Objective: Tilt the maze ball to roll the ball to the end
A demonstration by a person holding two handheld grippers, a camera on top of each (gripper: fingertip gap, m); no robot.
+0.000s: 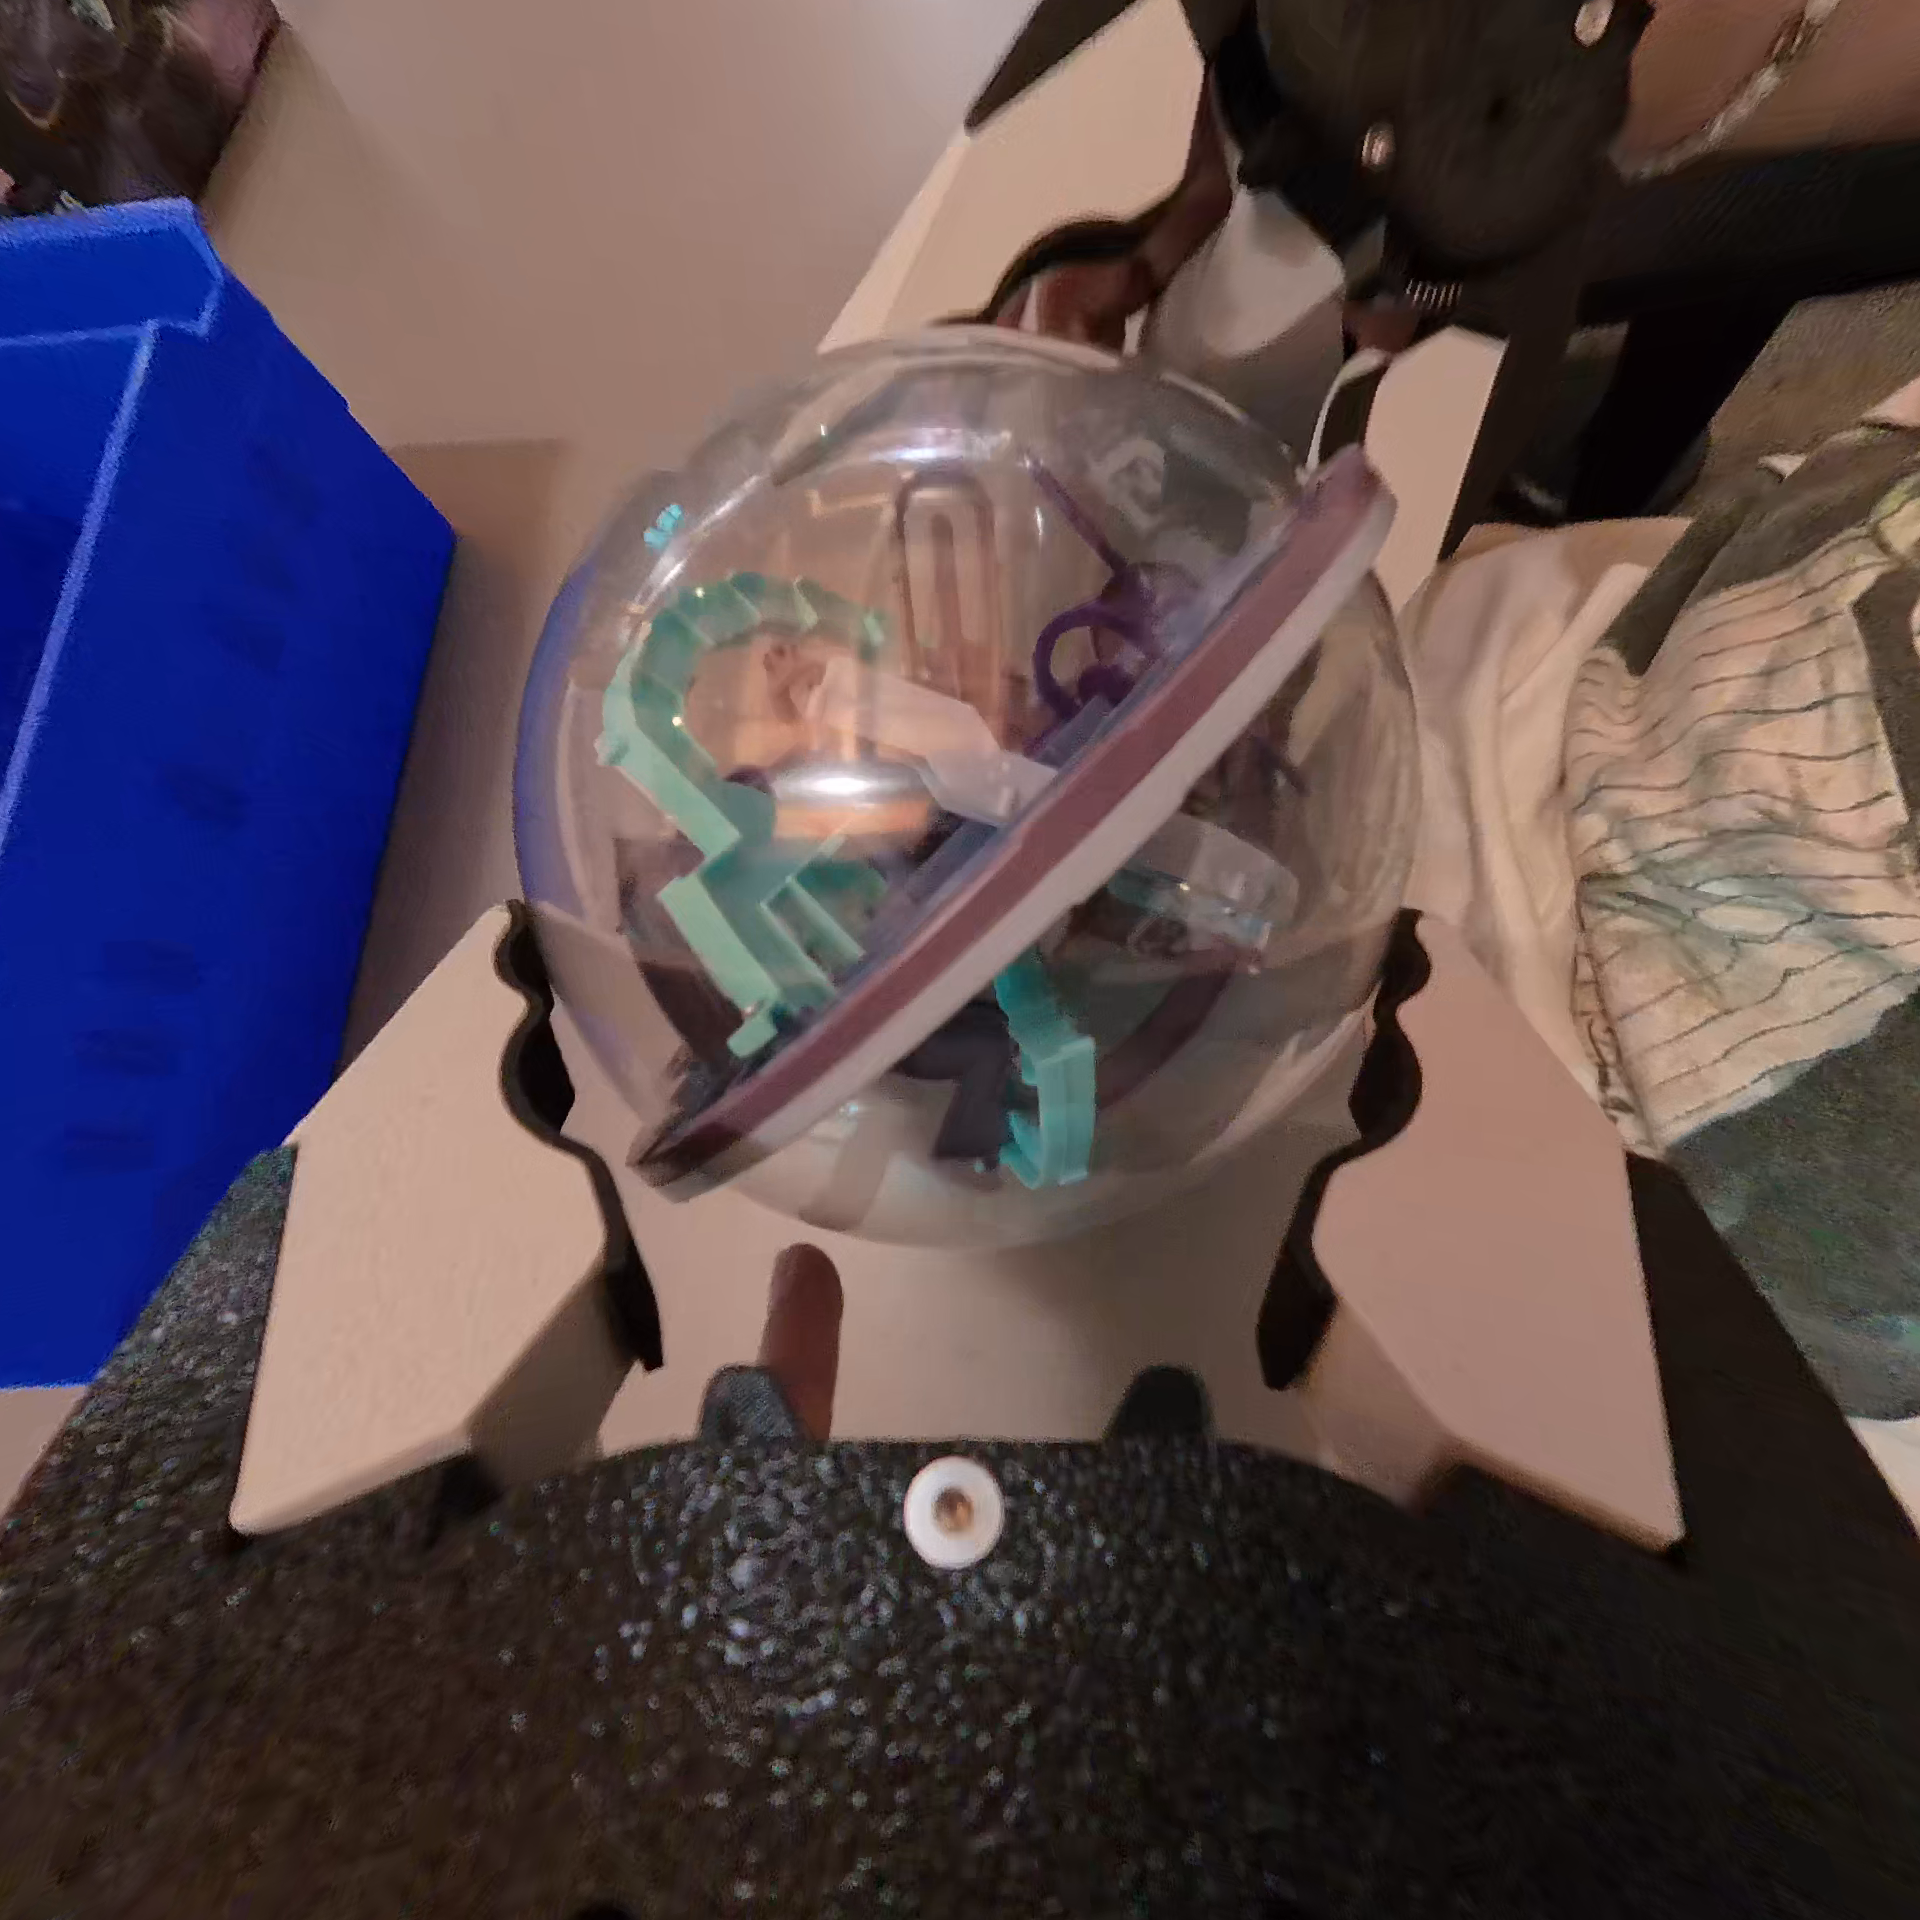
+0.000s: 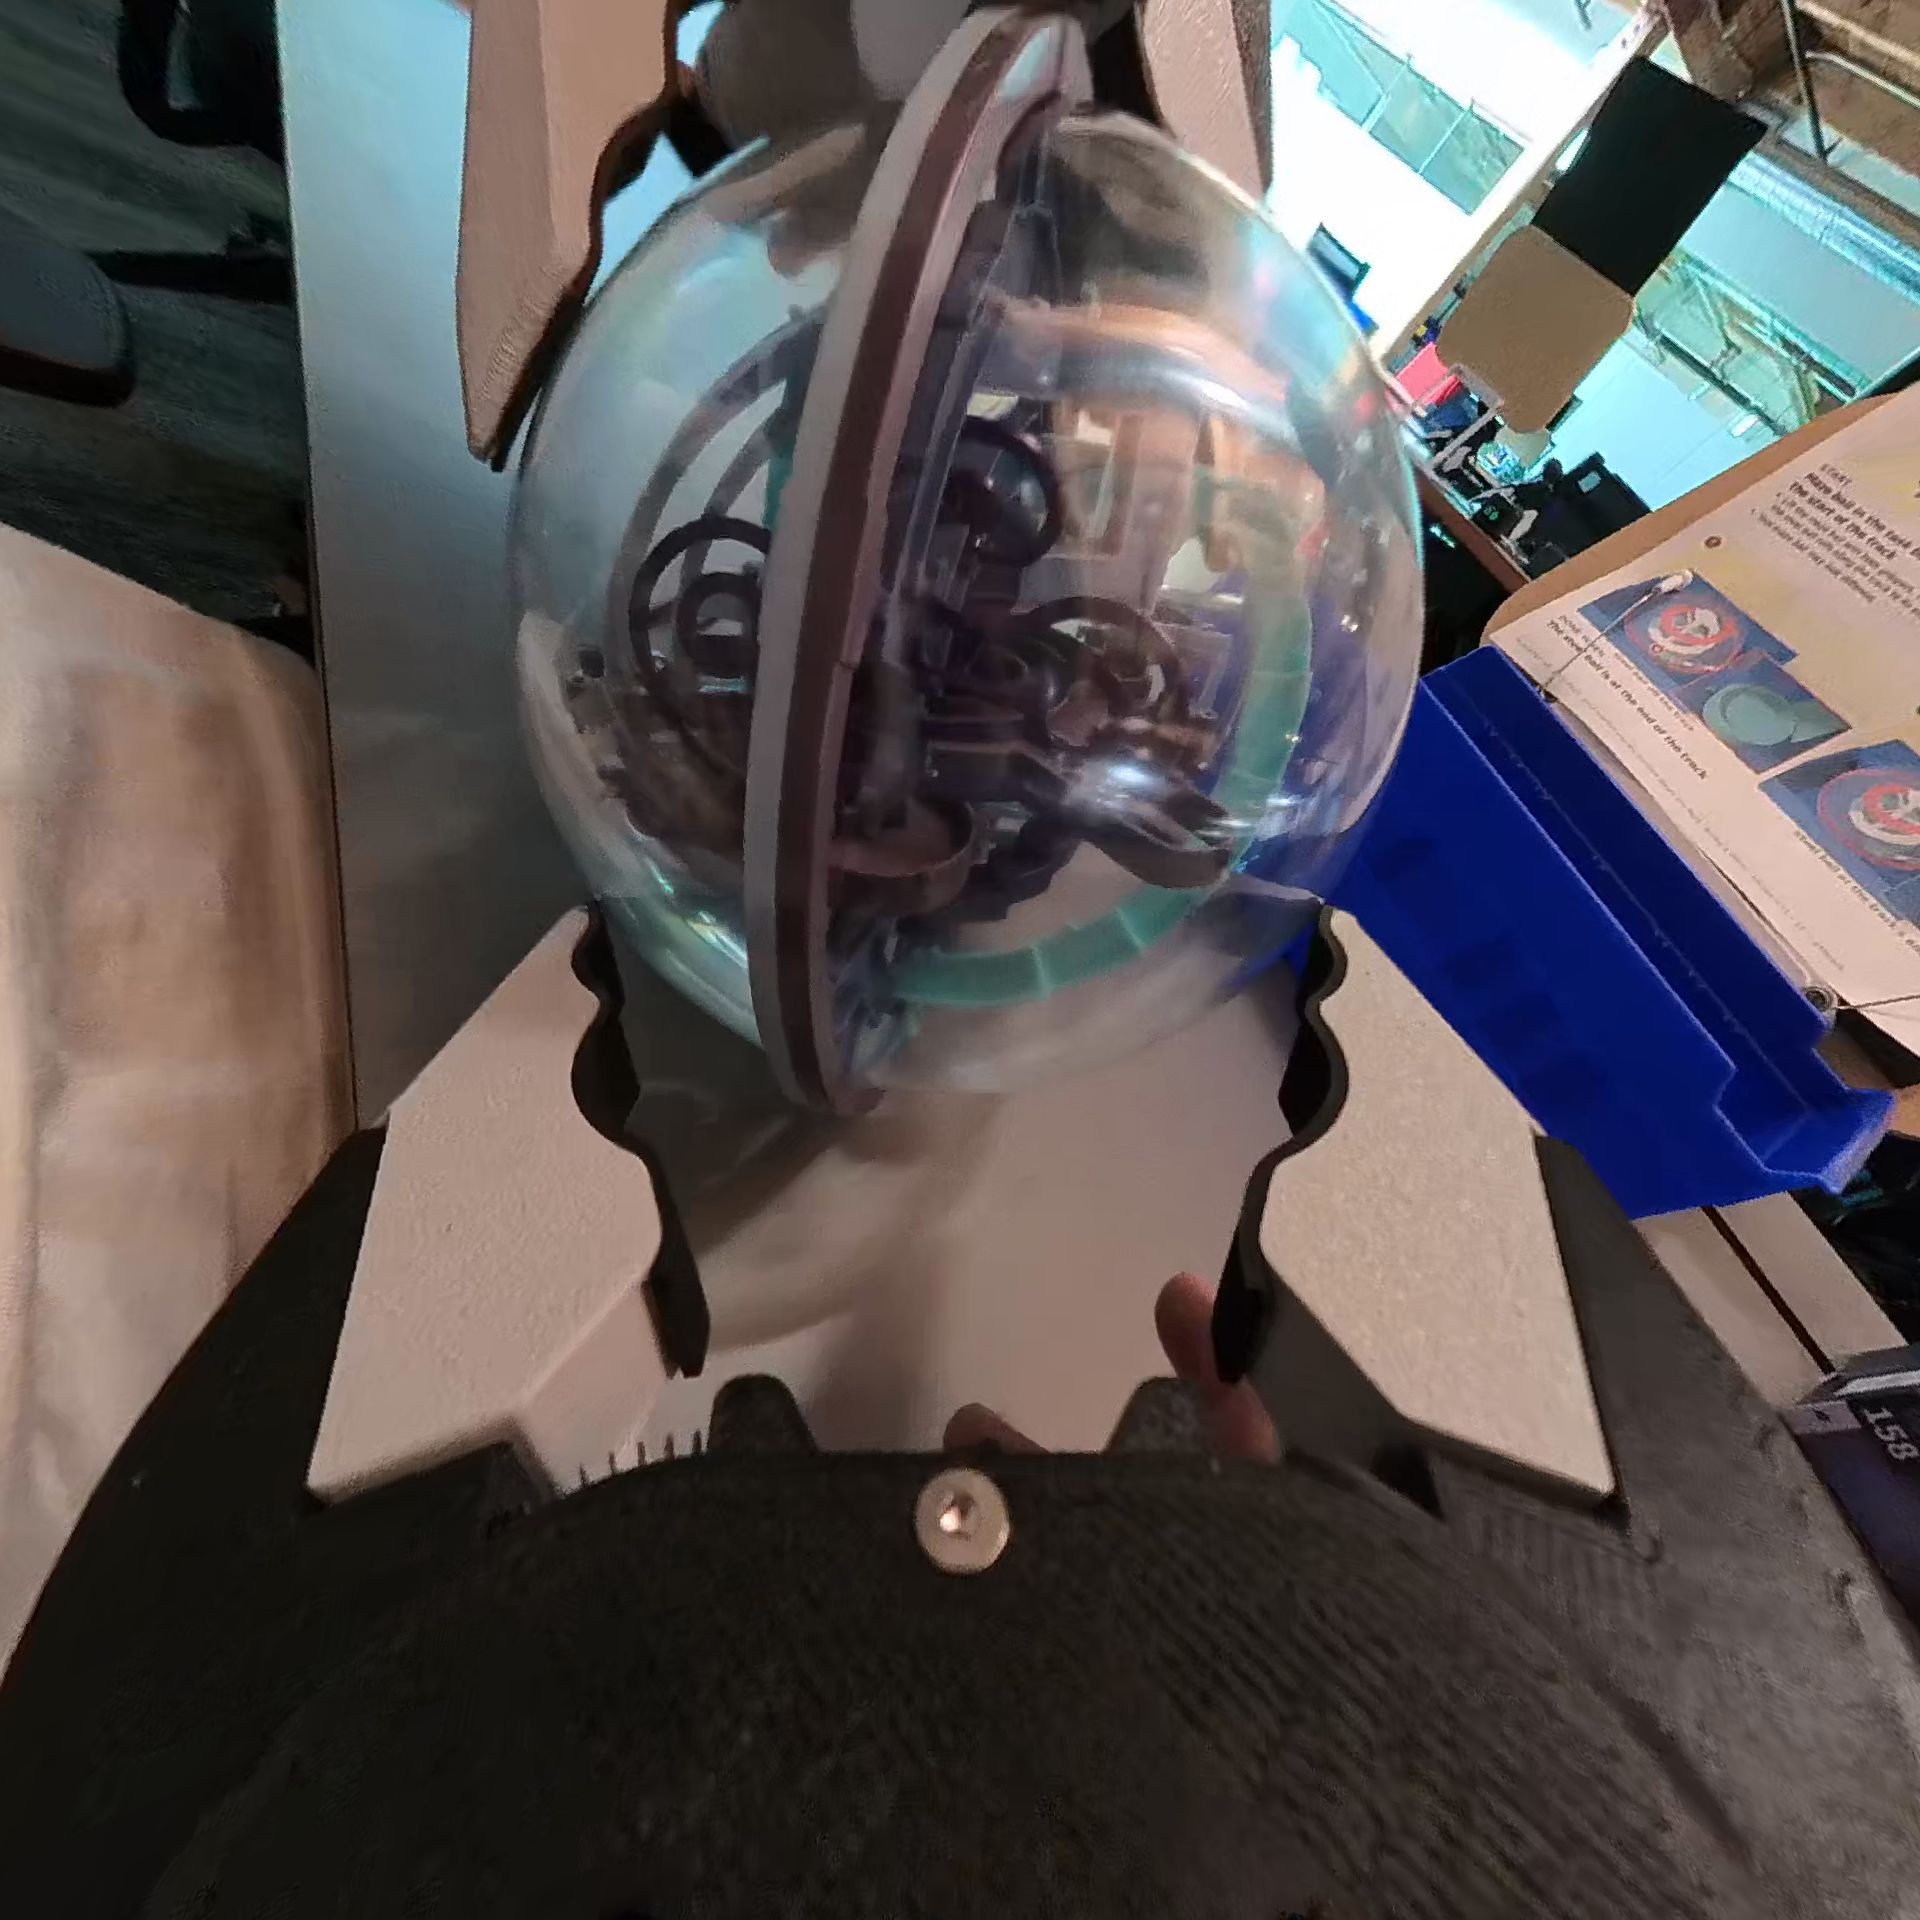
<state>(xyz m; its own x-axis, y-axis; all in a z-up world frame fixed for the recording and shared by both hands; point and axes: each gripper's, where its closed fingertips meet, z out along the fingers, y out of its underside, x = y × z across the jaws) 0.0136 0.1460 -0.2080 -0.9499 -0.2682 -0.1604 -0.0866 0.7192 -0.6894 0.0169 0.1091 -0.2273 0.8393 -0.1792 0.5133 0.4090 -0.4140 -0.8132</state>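
The clear plastic maze ball (image 1: 966,790) is gripped between left claw (image 1: 961,935) and right claw (image 2: 951,935), tilted; inner ball unlocated, so progress is indeterminate.

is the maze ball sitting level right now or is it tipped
Tipped. The maze ball's purple seam ring runs diagonally in the left wrist view and nearly upright in the right wrist view, not flat.

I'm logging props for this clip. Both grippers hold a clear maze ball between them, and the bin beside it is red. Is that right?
Not quite: the bin is blue, not red, as the left wrist view shows. The rest holds: the left gripper and the right gripper each have their fingers against the clear maze ball, which is held between them.
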